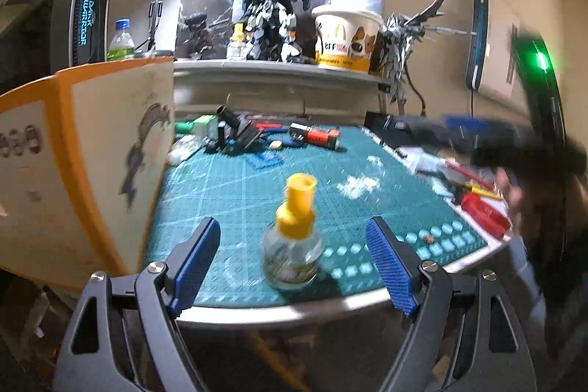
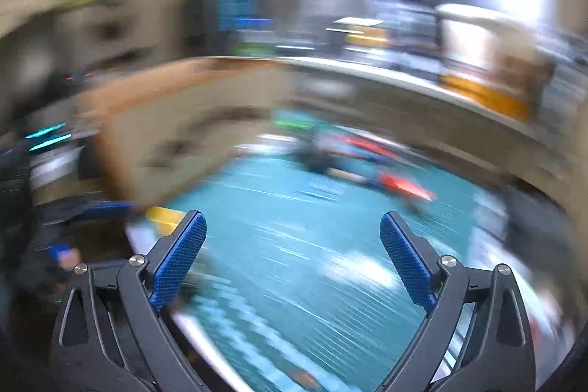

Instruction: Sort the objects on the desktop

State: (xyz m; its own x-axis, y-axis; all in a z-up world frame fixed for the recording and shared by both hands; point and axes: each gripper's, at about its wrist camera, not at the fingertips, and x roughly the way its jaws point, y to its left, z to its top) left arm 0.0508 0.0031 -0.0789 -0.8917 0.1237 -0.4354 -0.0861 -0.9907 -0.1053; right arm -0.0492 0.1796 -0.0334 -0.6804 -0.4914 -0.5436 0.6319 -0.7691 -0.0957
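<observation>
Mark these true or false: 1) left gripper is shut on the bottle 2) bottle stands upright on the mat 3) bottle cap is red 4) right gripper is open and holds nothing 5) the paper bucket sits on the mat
1) False. The left gripper is open, its pads either side of the bottle with gaps showing.
2) True. It stands upright on the green mat.
3) False. The cap is yellow.
4) True. The right gripper is open with only mat between its pads, though that view is blurred.
5) False. The bucket sits on the shelf behind the mat.
</observation>
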